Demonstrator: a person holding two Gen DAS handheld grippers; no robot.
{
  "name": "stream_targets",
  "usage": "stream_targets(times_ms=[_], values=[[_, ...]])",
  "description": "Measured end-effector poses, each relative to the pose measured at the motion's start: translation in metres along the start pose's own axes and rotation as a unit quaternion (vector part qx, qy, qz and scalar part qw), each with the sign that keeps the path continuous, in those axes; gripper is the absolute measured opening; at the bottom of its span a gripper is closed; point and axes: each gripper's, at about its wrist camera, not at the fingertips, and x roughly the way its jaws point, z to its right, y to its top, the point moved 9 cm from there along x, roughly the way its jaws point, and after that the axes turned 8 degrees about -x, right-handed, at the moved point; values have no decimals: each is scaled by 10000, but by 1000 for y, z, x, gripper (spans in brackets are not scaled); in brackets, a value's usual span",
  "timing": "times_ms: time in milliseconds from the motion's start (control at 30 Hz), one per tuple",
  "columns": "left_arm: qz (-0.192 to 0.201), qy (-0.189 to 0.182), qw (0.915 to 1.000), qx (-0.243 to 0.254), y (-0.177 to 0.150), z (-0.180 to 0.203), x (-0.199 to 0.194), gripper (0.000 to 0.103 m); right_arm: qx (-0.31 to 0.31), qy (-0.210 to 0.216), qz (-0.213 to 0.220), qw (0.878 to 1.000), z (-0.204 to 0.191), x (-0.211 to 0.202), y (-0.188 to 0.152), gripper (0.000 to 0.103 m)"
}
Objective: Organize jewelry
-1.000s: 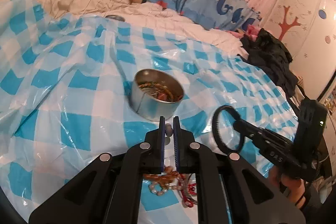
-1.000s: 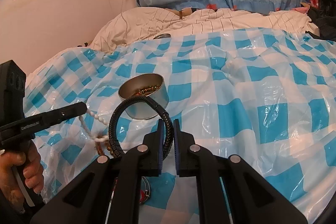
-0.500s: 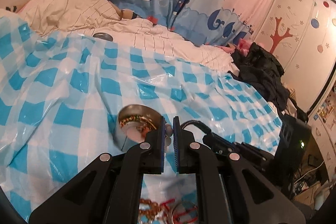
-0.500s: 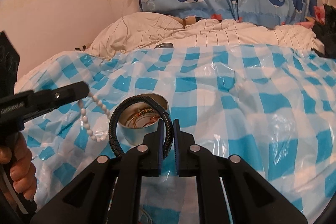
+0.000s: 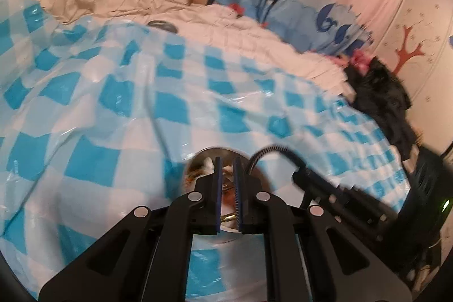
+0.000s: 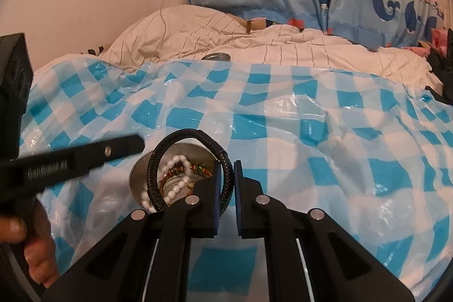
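A black bracelet (image 6: 223, 183) is gripped in the closed jaws of the right gripper (image 6: 226, 188) and is held over a metal tin (image 6: 136, 174) on the checked sheet (image 6: 311, 132) spread over the bed. A white bead string (image 6: 175, 188) is seen draped into the tin among other jewelry. The left gripper (image 5: 226, 186) is held over the tin with its jaws nearly closed; whether the beads are pinched between them cannot be told.

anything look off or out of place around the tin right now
Nothing spilled. The pearl strand drapes into the metal tin, and the black braided bracelet is pinched in the right gripper over it, not yet dropped in.
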Motion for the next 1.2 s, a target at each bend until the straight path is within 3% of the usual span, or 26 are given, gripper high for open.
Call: stream_targets(times_ms=[133, 200, 233, 433, 733, 967, 1200], values=[[0, 124, 9999, 3, -3, -13, -10, 13, -207, 111, -234, 9994, -15, 21, 2, 11], [-24, 164, 9998, -53, -6, -20, -17, 18, -250, 88, -276, 9993, -18, 24, -2, 26], [-34, 185, 9998, -67, -8, -23, -21, 18, -230, 77, -269, 9993, -17, 24, -4, 28], [-254, 355, 9990, 31, -47, -36, -49, 27, 24, 229, -193, 9995, -9, -12, -12, 29], [-708, 501, 9952, 456, -111, -41, -61, 43, 637, 1157, -839, 9877, -14, -81, -102, 34], [-902, 640, 9915, 689, -130, -47, -50, 48, 397, 1461, -1171, 9815, -39, -75, -120, 34], [-991, 605, 9916, 573, -131, -54, -36, 50, -16, 1330, -1453, 9804, -49, -66, -135, 34]])
